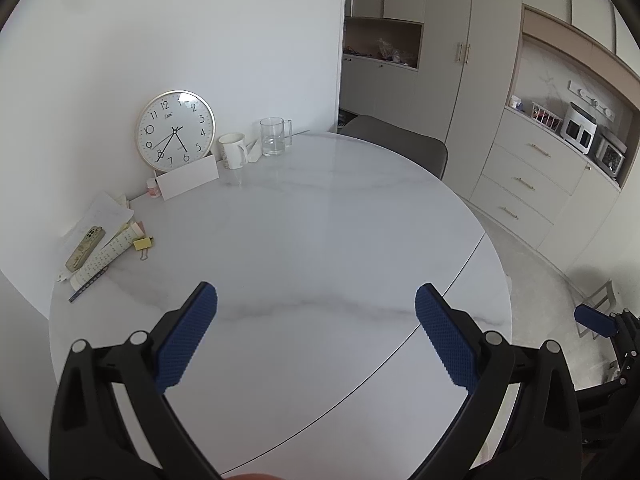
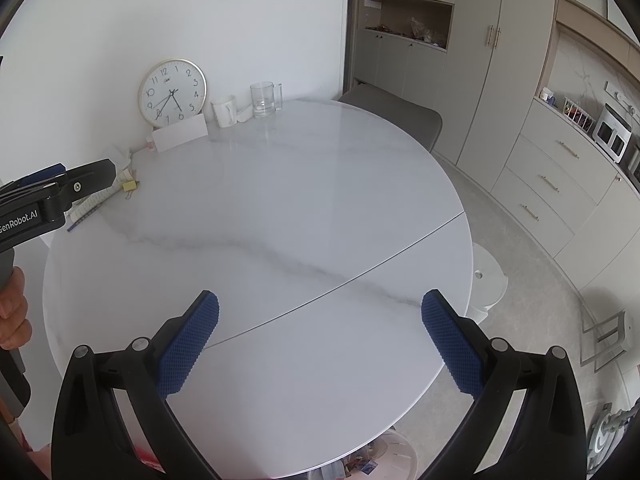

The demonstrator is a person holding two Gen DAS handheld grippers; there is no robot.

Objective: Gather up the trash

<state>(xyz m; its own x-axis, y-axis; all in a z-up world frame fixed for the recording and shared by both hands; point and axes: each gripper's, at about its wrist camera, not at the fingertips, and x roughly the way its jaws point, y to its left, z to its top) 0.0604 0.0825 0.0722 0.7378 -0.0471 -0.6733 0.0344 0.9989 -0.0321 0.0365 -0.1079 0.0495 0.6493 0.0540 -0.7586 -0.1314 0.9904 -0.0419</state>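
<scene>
My left gripper [image 1: 316, 300] is open and empty above the near part of a round white marble table [image 1: 304, 232]. My right gripper [image 2: 320, 308] is open and empty above the table's [image 2: 280, 200] near right part. The left gripper also shows at the left edge of the right wrist view [image 2: 76, 184]. A clear bin holding scraps [image 2: 384, 460] sits on the floor under the table's near edge. Papers, sticky notes and a binder clip [image 1: 140, 242] lie in a pile at the table's far left, with a phone [image 1: 85, 248] and a pencil [image 1: 89, 284].
A wall clock [image 1: 175, 130], a white card [image 1: 188, 178], a white mug [image 1: 233, 150] and a glass mug [image 1: 274, 136] stand at the table's back by the wall. A grey chair [image 1: 400, 144] is behind the table. A white stool [image 2: 486, 276] stands at the right. Cabinets line the right wall.
</scene>
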